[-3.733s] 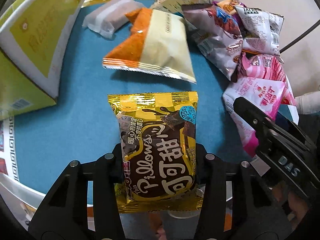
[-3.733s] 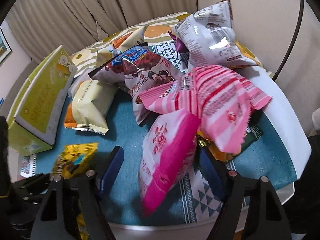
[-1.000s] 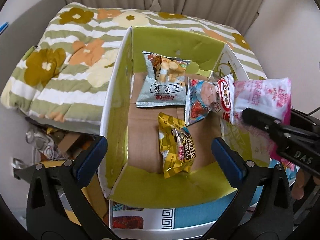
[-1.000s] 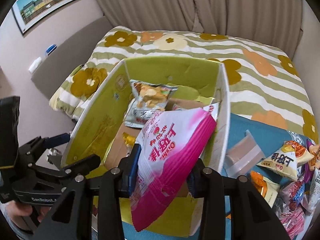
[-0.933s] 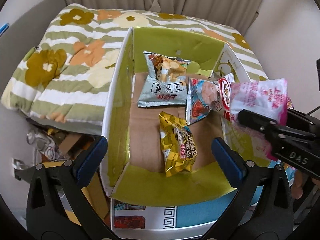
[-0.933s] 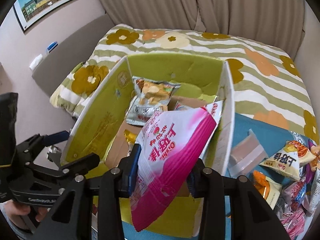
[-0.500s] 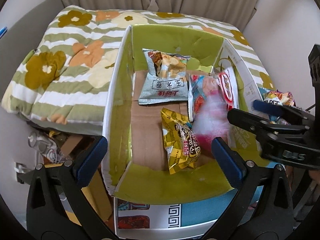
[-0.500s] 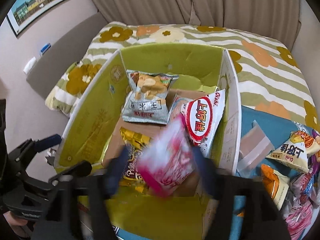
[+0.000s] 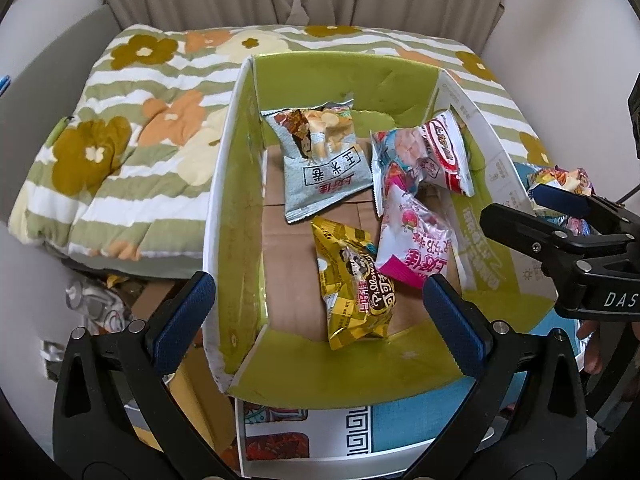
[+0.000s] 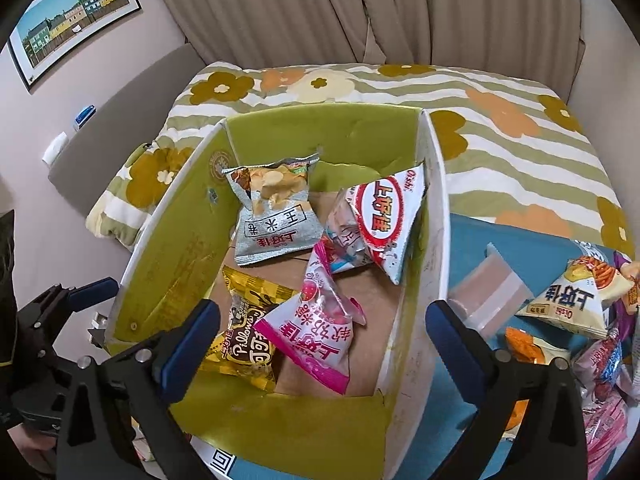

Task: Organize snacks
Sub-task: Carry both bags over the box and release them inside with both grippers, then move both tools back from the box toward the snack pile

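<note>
An open green-lined cardboard box (image 9: 236, 184) (image 10: 176, 272) holds several snack bags. The pink bag (image 9: 412, 248) (image 10: 316, 328) lies on the box floor, leaning on the yellow Pillows bag (image 9: 352, 288) (image 10: 248, 332). Behind them sit a silver bag (image 9: 324, 160) and a red-and-white bag (image 10: 384, 216). My right gripper (image 10: 320, 340) hovers over the box's near right corner; its jaws are opening with nothing between them. My left gripper (image 9: 318, 316) stands open and empty above the box's near edge.
A floral striped quilt (image 9: 120, 160) lies behind and left of the box. To the right, the blue tablecloth (image 10: 520, 252) carries a translucent packet (image 10: 488, 292) and a heap of loose snack bags (image 10: 568, 300). Boxes and clutter lie on the floor at the lower left (image 9: 96, 304).
The right gripper's jaws parted and the pink bag fell from them into the box, landing against the yellow bag. The left gripper stayed open over the box.
</note>
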The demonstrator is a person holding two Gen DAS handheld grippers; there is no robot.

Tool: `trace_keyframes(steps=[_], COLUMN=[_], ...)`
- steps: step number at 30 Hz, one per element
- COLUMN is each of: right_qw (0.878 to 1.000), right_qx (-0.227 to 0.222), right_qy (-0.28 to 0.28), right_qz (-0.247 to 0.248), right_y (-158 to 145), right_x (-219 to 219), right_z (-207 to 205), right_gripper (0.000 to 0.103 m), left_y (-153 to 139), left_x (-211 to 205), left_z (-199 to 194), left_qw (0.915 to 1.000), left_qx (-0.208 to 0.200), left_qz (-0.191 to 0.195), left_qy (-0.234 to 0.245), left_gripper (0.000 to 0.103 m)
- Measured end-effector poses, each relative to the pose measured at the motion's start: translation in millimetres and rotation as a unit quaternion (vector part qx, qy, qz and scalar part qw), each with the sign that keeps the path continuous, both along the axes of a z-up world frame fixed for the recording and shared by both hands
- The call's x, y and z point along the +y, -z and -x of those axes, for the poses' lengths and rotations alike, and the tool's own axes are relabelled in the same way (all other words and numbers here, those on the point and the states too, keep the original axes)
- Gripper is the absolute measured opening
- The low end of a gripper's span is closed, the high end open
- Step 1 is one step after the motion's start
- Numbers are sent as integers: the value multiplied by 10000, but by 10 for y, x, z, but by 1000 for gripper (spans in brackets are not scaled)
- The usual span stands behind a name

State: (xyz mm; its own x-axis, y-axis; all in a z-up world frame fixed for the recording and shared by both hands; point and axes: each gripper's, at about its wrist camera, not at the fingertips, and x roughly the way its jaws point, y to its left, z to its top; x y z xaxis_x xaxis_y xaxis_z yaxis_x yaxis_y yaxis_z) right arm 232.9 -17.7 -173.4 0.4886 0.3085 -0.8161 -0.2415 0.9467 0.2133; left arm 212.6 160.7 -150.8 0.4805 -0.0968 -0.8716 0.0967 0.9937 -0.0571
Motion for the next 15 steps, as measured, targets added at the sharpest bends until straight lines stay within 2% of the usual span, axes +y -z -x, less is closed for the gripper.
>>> trace_keyframes(steps=[3,8,15], right_qw=[10000,9993,9968], right_qx=[-30,-348,-757], right_qy=[-7,-129,-166], right_qz=[-35,-33,-170], right_y=[-65,-282,-577], right_x=[-60,-245,-757], right_z=[51,226,572], right_gripper=[102,102,102], left_y=[-80,-275,-540], left_x=[-58,-228,-752], left_z=[51,210,543], left_qw=[9999,9991,9964], left_qx=[-87,-333,-719], left_qz=[-34,-36,175], left_qy=[-81,-276,-425], left_gripper=[103,103,103])
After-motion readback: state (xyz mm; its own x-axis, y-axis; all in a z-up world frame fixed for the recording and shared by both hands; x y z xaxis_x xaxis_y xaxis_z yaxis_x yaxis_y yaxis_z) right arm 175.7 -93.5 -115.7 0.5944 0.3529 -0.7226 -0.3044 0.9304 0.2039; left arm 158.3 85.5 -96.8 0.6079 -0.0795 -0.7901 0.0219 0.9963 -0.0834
